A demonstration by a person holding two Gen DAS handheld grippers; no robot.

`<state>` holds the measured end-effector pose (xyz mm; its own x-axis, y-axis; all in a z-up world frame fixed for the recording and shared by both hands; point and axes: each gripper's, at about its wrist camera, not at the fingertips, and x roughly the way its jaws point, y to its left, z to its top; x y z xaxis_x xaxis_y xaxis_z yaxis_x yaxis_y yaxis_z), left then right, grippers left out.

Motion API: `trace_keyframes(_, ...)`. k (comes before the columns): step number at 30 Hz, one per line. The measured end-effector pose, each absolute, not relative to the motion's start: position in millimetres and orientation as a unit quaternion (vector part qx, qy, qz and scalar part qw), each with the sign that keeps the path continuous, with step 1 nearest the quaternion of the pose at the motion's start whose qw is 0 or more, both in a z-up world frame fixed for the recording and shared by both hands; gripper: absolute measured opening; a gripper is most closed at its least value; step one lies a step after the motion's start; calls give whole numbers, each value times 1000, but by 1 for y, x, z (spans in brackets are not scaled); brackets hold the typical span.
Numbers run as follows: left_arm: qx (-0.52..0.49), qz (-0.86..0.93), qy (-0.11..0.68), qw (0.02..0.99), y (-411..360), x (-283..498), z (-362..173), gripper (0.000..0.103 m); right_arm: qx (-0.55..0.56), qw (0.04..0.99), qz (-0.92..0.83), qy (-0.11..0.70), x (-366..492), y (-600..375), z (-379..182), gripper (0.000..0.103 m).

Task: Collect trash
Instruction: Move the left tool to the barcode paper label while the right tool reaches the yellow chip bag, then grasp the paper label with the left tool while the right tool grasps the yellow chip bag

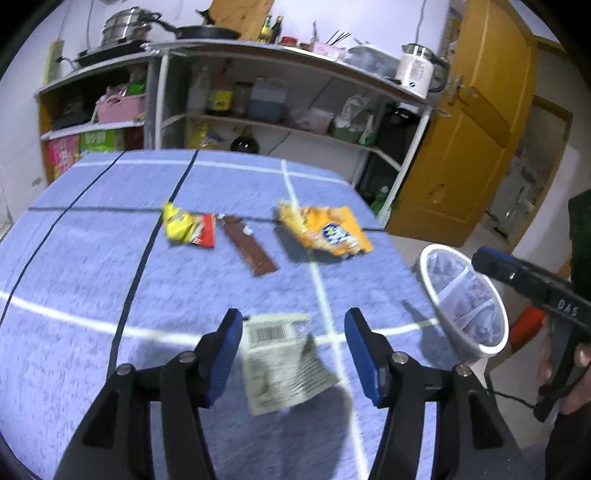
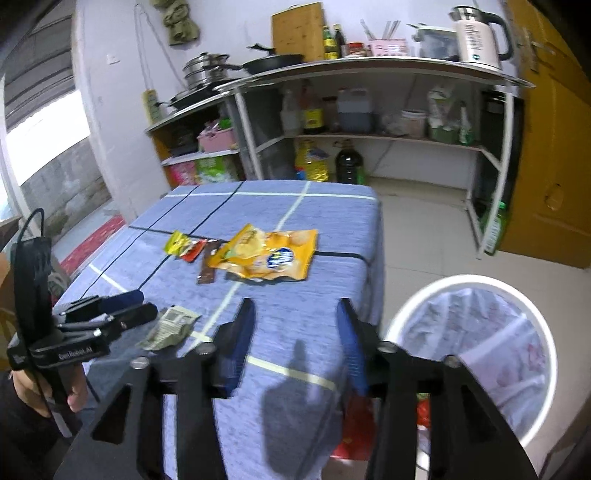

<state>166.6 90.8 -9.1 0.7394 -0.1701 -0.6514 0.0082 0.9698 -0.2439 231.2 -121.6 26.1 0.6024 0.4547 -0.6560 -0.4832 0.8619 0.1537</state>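
Observation:
Several wrappers lie on the blue tablecloth [image 1: 92,266]. A grey-green wrapper with a barcode [image 1: 282,360] lies between the fingers of my open left gripper [image 1: 293,350]; it also shows in the right wrist view [image 2: 170,326]. Farther off lie a yellow-red packet [image 1: 188,229], a brown wrapper [image 1: 251,245] and an orange chip bag [image 1: 328,230] [image 2: 267,256]. My right gripper [image 2: 295,343] is open and empty over the table's right front edge. A white bin with a bag liner [image 2: 476,350] [image 1: 463,301] stands on the floor right of the table.
Kitchen shelves [image 2: 369,136] with bottles, pots and a kettle [image 2: 478,35] stand behind the table. A yellow door [image 1: 465,147] is at the right. Red items [image 2: 354,424] lie on the floor by the bin.

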Motion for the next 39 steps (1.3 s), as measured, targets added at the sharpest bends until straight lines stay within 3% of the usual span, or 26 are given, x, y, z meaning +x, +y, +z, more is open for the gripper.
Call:
trace_keyframes(16, -80, -23, 419, 904, 72, 179, -36, 61, -49, 883, 274, 379, 247, -100, 12, 53)
trace_keyframes(21, -71, -13, 418, 905, 76, 179, -35, 43, -63, 882, 282, 372, 249, -88, 14, 53)
trace_keyframes(23, -65, -7, 419, 906, 79, 180, -35, 1, -78, 881, 287, 368, 249, -79, 14, 53)
trace_keyframes(39, -110, -40, 396, 911, 116, 168, -29, 0, -259, 850, 294, 352, 268, 7, -32, 53)
